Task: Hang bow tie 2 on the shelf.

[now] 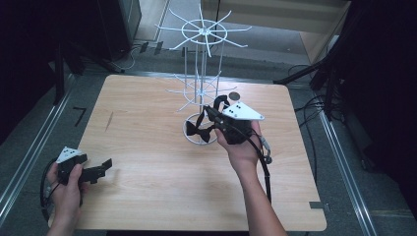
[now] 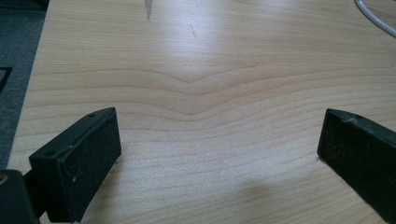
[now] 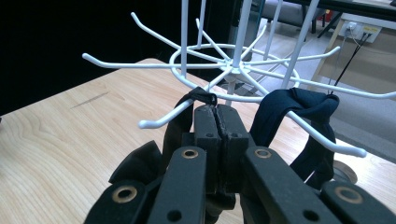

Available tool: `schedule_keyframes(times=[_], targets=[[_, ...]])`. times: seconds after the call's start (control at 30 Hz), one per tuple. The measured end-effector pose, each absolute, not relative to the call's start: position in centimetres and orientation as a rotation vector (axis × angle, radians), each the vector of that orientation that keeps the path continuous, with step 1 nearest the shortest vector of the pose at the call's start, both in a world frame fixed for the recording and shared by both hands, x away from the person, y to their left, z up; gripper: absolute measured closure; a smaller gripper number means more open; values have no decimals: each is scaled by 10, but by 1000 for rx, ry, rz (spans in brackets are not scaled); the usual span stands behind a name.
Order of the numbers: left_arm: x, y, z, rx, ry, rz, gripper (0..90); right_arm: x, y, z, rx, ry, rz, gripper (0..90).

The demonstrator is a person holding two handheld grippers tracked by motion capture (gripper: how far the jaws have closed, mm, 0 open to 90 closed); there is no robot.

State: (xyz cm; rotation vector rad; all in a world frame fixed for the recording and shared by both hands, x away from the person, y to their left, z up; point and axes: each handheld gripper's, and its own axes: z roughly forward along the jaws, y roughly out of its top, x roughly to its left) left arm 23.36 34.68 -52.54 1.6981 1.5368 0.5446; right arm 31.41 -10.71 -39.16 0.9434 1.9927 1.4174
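While the right gripper (image 1: 216,115) holds its jaws pressed together on a thin black strap (image 3: 198,95), the black bow tie (image 1: 200,132) that the strap belongs to hangs just left of and below that gripper, over the round base of the white wire rack (image 1: 200,83). Seen from the right gripper view, the strap loops over one of the rack's lower white hooks (image 3: 159,120), and more of the black fabric (image 3: 299,107) drapes over another hook to the right of the closed jaws. The rack stands near the far middle of the wooden counter (image 1: 147,162), with two tiers of radiating hooks on a slim central pole.

At the near left edge of the counter, the left gripper (image 1: 101,169) rests low in the person's left hand (image 1: 66,189), its jaws standing wide apart with only bare wood grain between them. A small dark round object (image 1: 234,96) lies on the counter just beyond the right gripper.

No brand, label or readable writing appears on the bow tie, the rack or the grippers; the grey plate (image 1: 242,112) on the right gripper carries only a few small dark dots.
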Motion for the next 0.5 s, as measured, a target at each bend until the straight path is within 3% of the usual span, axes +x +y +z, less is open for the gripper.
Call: schedule_keyframes(times=[0.3,0.5], targets=[[234,347,-525,1701,1536,545,0,322,-108,-395,969,2013,1422,886],[235,346,-525,1704,1538,545,0,321,-118,-397,994,2021,1468,806]])
